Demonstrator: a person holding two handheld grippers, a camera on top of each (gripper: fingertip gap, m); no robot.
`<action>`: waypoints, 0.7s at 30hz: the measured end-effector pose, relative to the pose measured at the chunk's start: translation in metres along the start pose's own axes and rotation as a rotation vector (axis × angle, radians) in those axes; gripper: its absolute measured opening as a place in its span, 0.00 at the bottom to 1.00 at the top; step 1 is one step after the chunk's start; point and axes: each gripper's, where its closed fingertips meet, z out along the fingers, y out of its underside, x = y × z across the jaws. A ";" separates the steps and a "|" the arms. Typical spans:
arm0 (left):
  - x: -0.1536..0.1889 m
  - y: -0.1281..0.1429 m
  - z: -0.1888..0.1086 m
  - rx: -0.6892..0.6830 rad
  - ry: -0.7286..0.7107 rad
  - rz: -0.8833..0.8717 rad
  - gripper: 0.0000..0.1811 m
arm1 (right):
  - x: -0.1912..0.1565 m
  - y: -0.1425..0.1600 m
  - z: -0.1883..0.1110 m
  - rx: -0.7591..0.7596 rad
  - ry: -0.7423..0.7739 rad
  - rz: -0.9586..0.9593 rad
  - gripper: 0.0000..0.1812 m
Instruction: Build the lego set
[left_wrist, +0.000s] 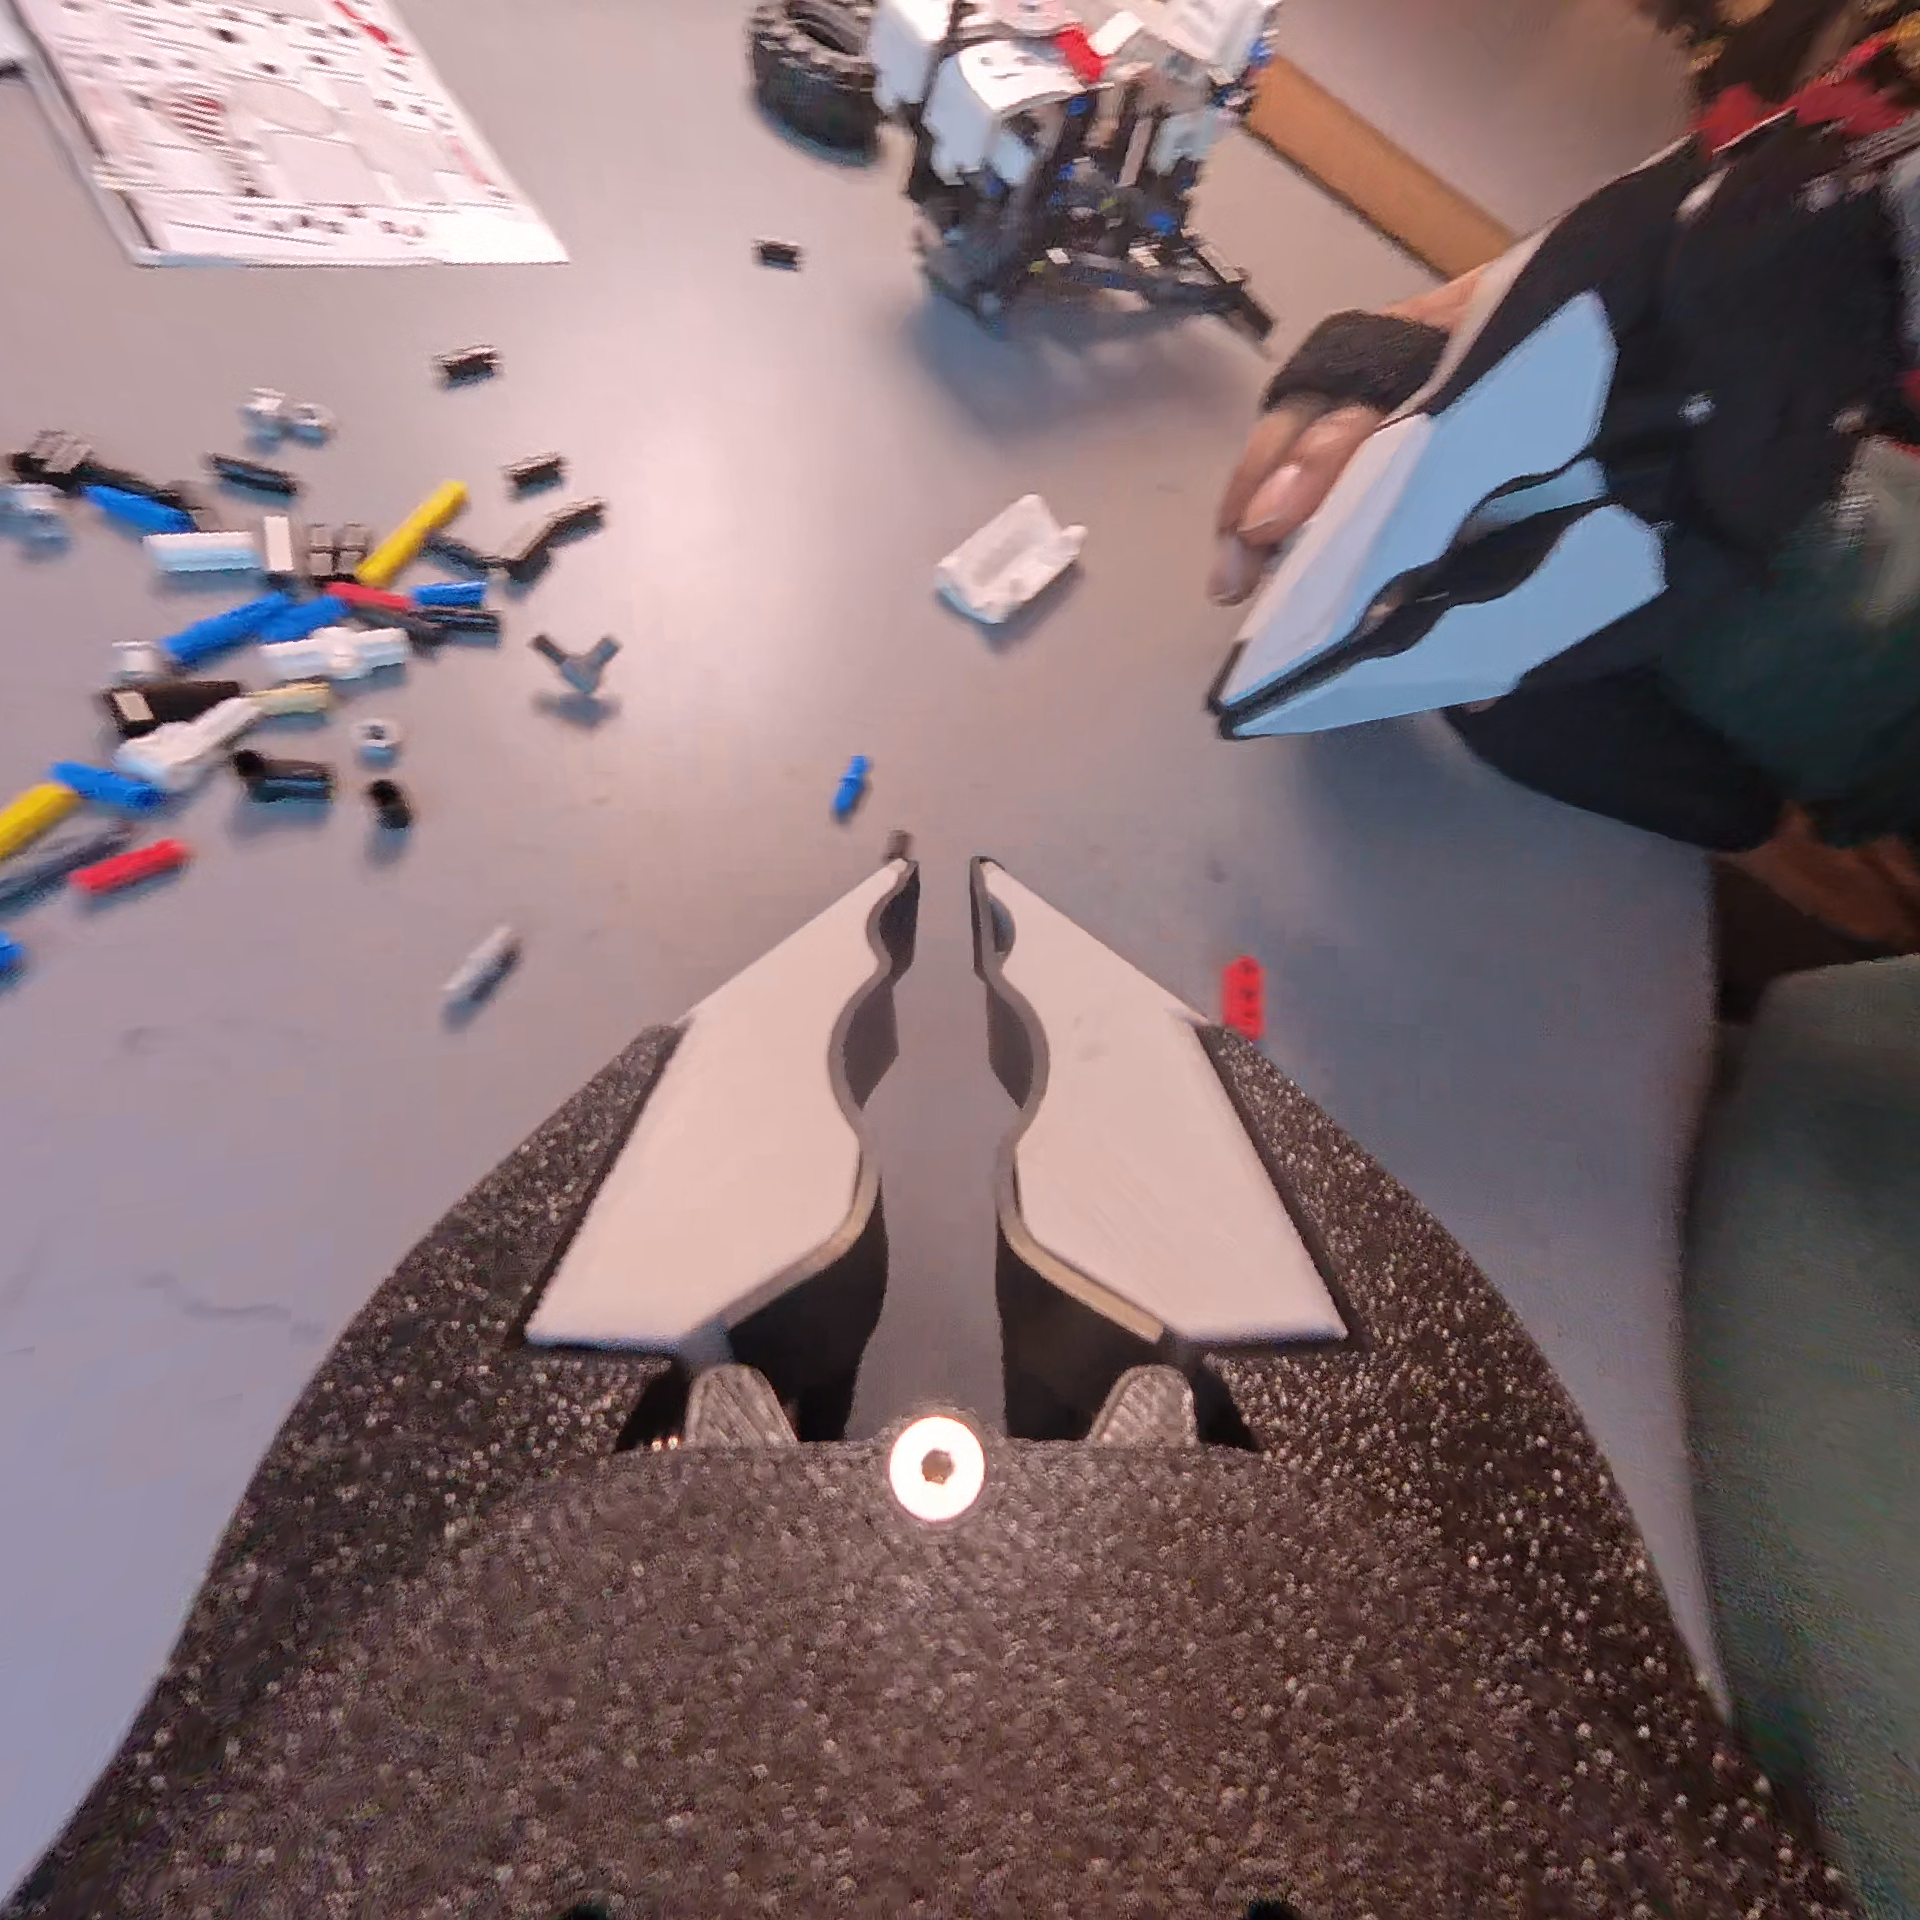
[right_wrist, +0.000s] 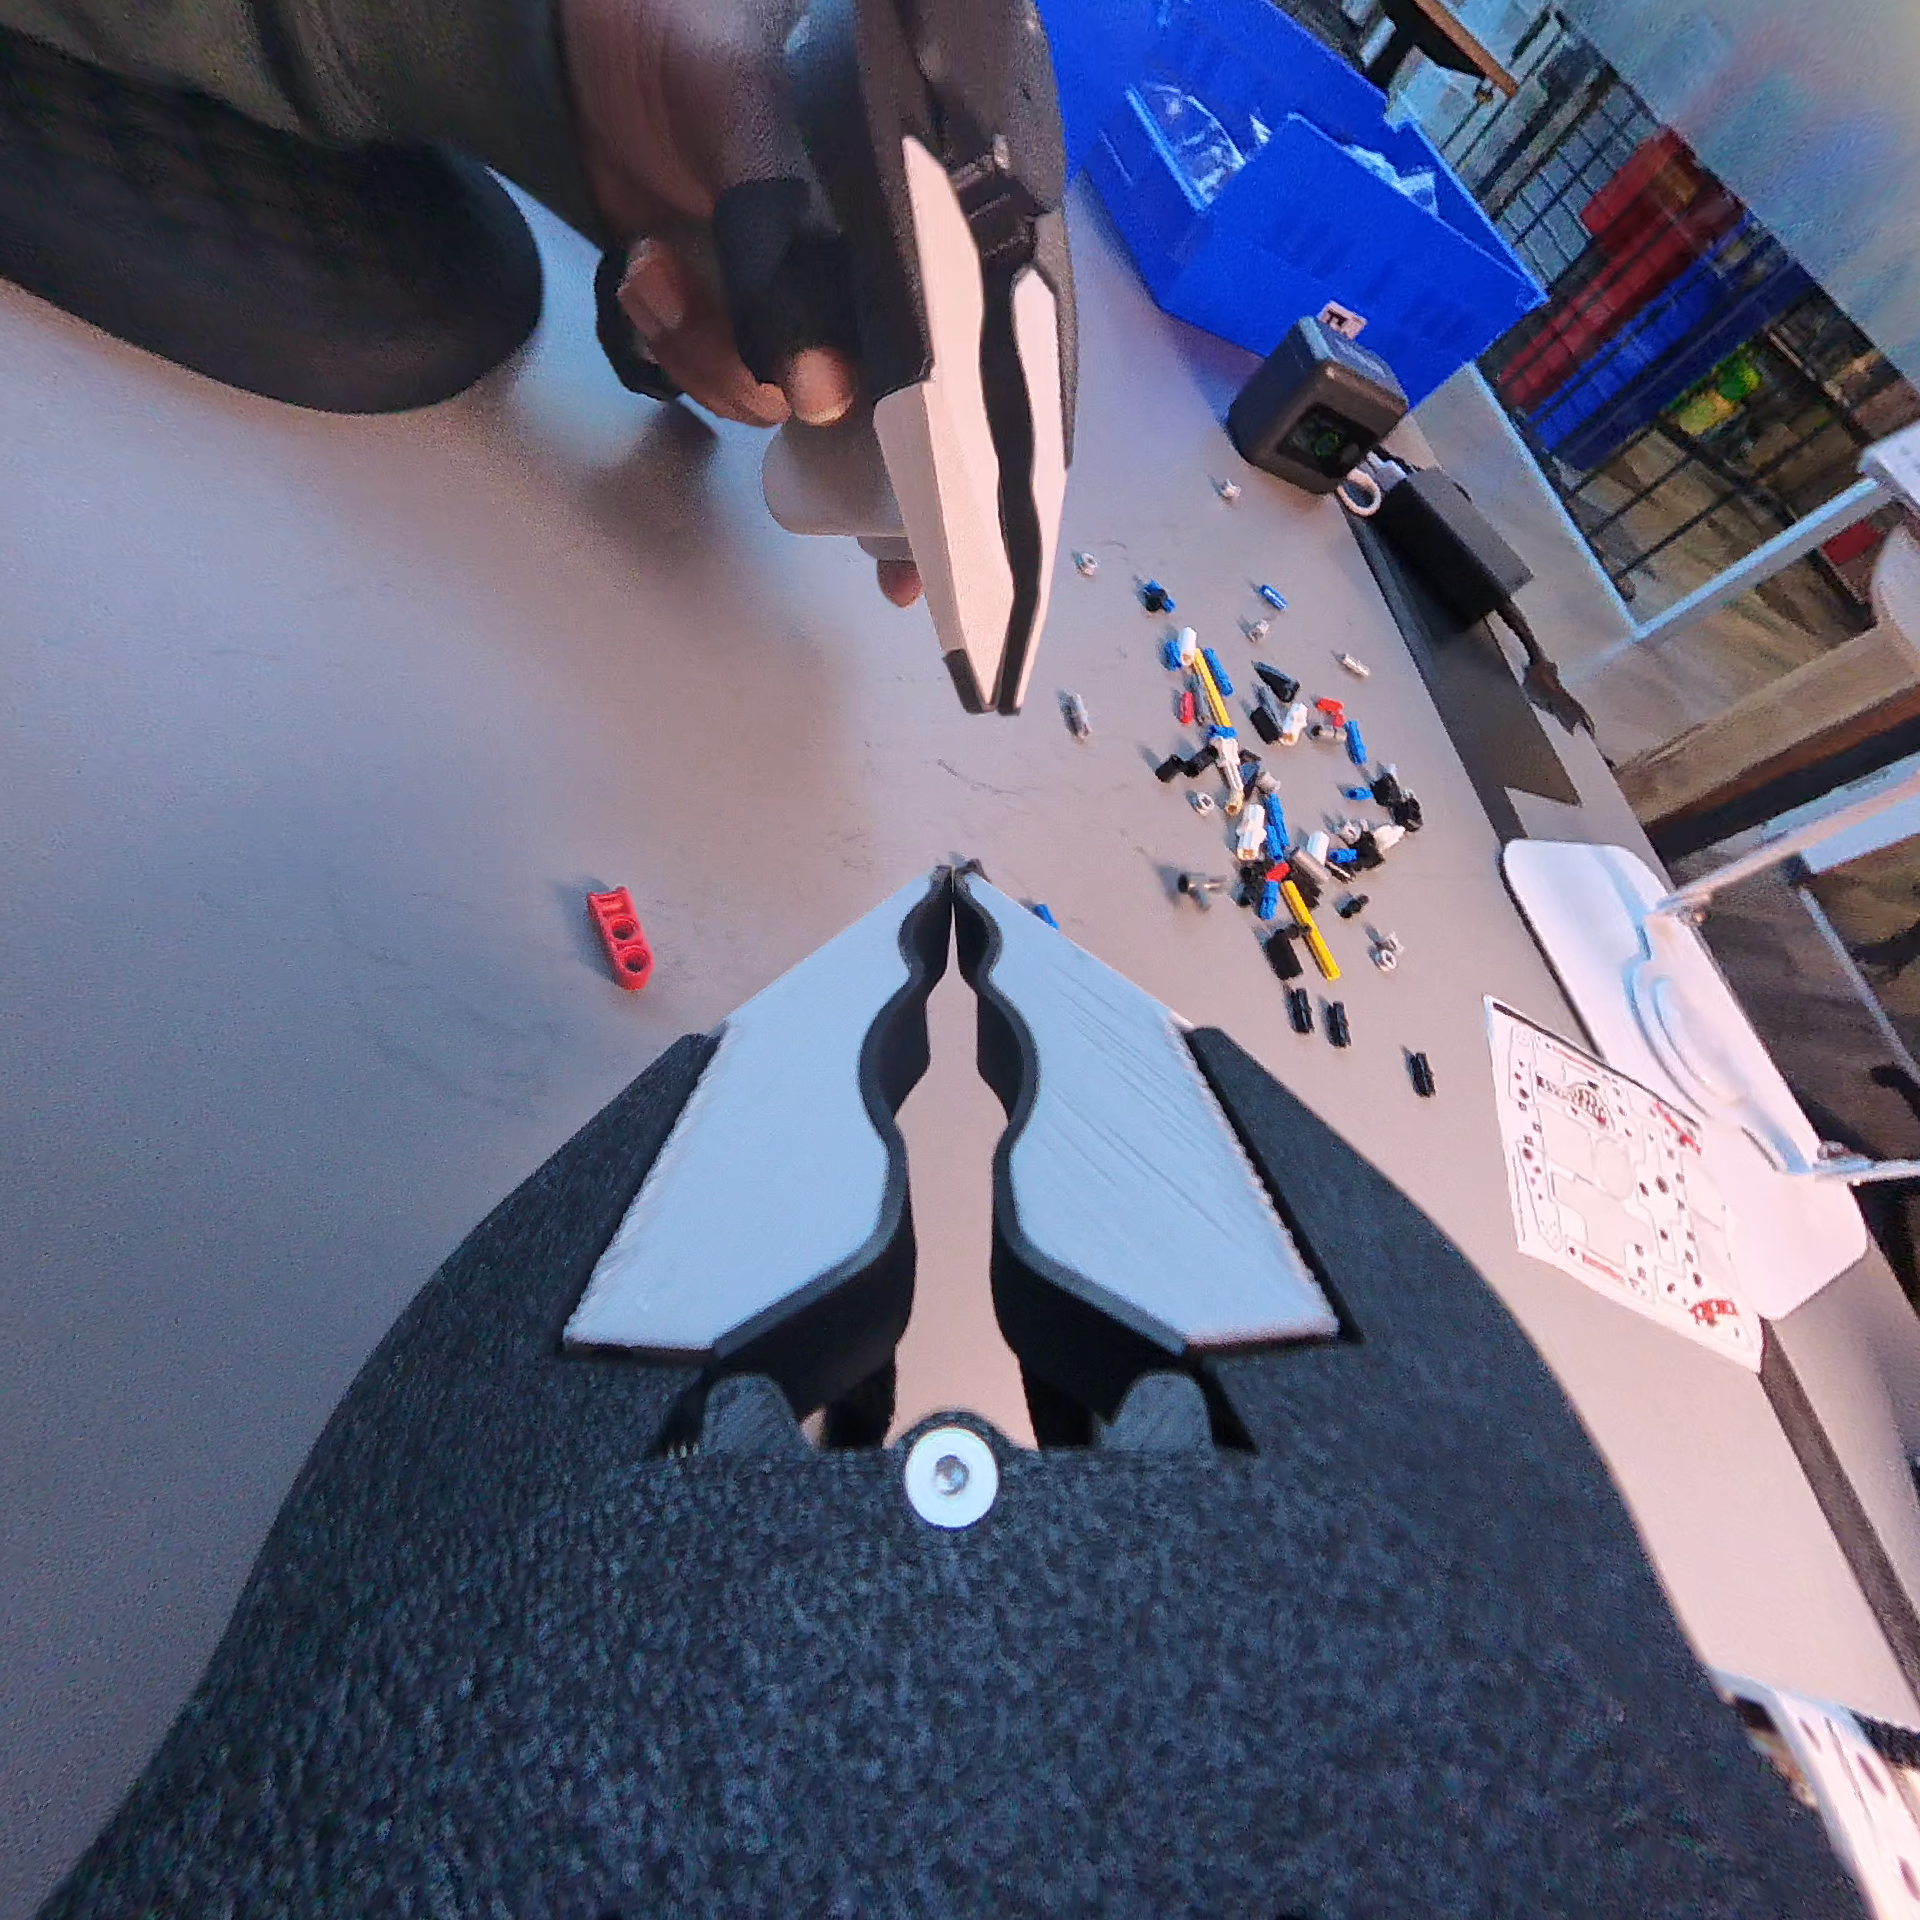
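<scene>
Two grippers hovered over a grey bench (left_wrist: 1039, 623) strewn with building pieces.

A half-built black and white model (left_wrist: 1049, 156) stood at the far side of the bench beside an instruction sheet (left_wrist: 281, 125), with a scatter of loose pieces (left_wrist: 260, 623) spread to the left. The left gripper (left_wrist: 943, 862) had its fingers slightly parted and held nothing. The right gripper (right_wrist: 954, 871) had its tips pressed together on a tiny dark bit, too small to identify. A red piece (right_wrist: 620, 935) lay apart near it.
</scene>
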 end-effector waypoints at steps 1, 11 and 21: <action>-0.013 0.001 0.000 0.000 -0.073 0.017 0.06 | 0.004 0.001 0.000 -0.003 0.010 0.019 0.00; -0.073 -0.018 0.048 -0.093 -0.322 0.183 0.10 | 0.018 0.016 0.001 -0.054 0.070 0.078 0.02; -0.092 -0.025 0.071 -0.197 -0.392 0.207 0.08 | 0.027 0.024 -0.007 -0.043 0.097 0.112 0.01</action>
